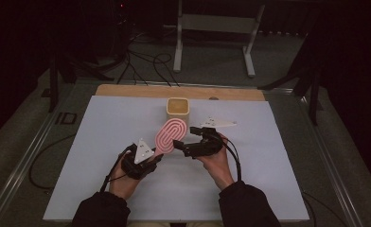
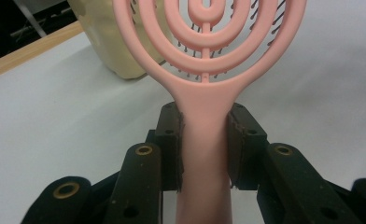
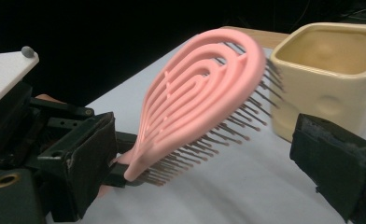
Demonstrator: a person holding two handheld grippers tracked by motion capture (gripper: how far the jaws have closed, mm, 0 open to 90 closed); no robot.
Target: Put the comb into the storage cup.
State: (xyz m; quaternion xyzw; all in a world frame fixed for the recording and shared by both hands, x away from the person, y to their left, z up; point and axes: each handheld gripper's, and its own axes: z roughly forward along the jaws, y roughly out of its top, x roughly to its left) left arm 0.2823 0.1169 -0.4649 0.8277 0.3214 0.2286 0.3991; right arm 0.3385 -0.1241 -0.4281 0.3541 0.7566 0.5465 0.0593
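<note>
A pink oval hairbrush [image 1: 171, 134] with dark bristles is held off the white table by its handle, head pointing away toward a cream square cup [image 1: 178, 109]. My left gripper [image 1: 158, 154] is shut on the handle; in the left gripper view the jaws of that gripper [image 2: 203, 144] press both sides of the brush [image 2: 204, 56], with the cup [image 2: 111, 42] behind it. My right gripper [image 1: 187, 140] is open just right of the brush head. In the right gripper view its wide-apart jaws [image 3: 204, 140] flank the tilted brush [image 3: 195, 102], beside the cup [image 3: 330, 70].
White sheet [image 1: 103, 142] covers the table, with a wooden strip [image 1: 127, 91] along the far edge. A white metal stand [image 1: 212, 28] and cables lie on the floor beyond. Both forearms enter from the bottom edge.
</note>
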